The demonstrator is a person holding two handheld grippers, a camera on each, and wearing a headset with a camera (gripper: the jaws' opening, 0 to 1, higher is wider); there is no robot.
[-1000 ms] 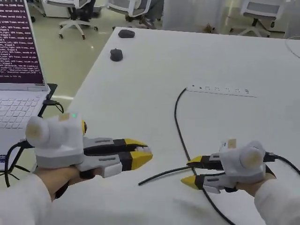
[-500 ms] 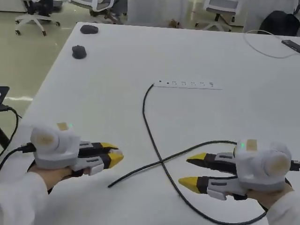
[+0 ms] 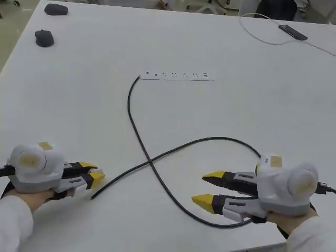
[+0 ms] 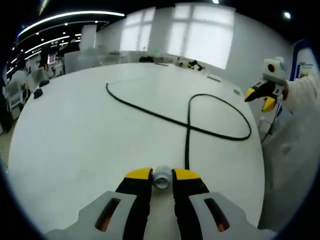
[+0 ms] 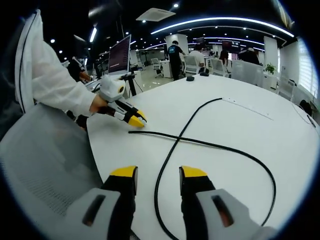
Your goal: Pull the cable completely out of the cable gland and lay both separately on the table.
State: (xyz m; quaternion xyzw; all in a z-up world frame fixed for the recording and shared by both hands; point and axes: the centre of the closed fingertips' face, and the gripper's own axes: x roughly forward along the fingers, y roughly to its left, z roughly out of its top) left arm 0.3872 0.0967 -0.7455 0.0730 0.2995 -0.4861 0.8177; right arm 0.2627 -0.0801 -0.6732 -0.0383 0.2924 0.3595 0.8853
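A long black cable (image 3: 157, 155) lies on the white table (image 3: 252, 105) in a loop that crosses itself. Its free end (image 3: 94, 196) rests just in front of my left gripper (image 3: 96, 176) at the near left. In the left gripper view, the left gripper (image 4: 161, 174) is shut on a small grey cable gland (image 4: 161, 179), and the cable (image 4: 187, 145) ends beside the jaws, apart from the gland. My right gripper (image 3: 206, 188) stands open at the near right, its jaws facing the loop. In the right gripper view, the cable (image 5: 161, 175) runs ahead of the open right gripper (image 5: 156, 173).
The cable's far end joins a white power strip (image 3: 176, 75) mid-table. Two dark computer mice (image 3: 44, 38) sit at the far left corner. A thin white cord and a dark flat device (image 3: 293, 32) lie at the far right. The table's near edge is under my hands.
My head has turned right, so the laptop has left the picture. The right gripper, which had the cable between its jaws, has drawn back from it. The left gripper stays shut.
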